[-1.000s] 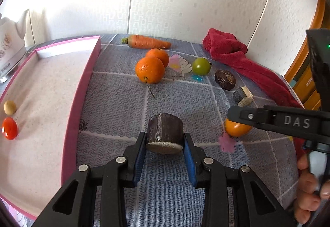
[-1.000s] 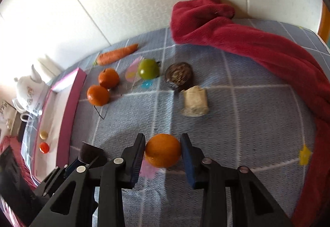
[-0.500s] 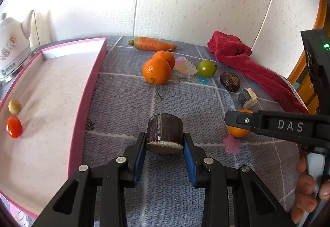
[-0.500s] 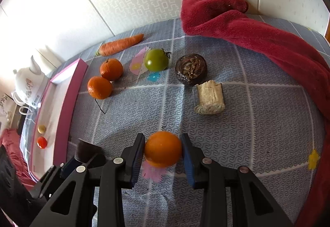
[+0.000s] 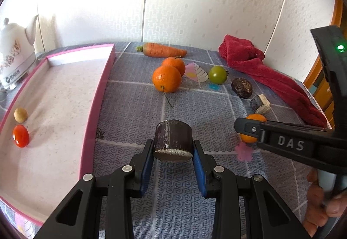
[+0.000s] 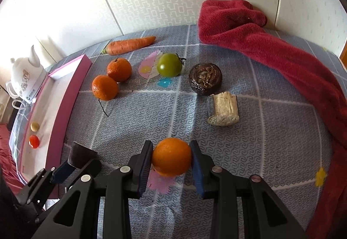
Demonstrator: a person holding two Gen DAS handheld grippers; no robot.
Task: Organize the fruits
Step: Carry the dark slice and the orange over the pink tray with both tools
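My left gripper (image 5: 173,157) is shut on a dark brown cane stub (image 5: 173,139), held above the blue cloth beside the pink tray (image 5: 95,106). My right gripper (image 6: 171,157) is shut on a small orange (image 6: 171,156), lifted over a pink flower print; both also show in the left wrist view (image 5: 252,128). In the tray lie a red tomato (image 5: 20,136) and a tan ball (image 5: 20,115). Two oranges (image 5: 167,78), a carrot (image 5: 163,50), a green tomato (image 5: 217,74), a dark round fruit (image 5: 241,87) and a pale cane piece (image 5: 259,104) lie on the cloth.
A red towel (image 5: 266,78) runs along the right side of the table. A white kettle (image 5: 15,59) stands behind the tray at the far left. The wall closes the back. The person's hand (image 5: 323,202) holds the right gripper's handle.
Both grippers have risen and pulled back a little with their loads; the scene looks further away. The cane stub and the small orange stay held.
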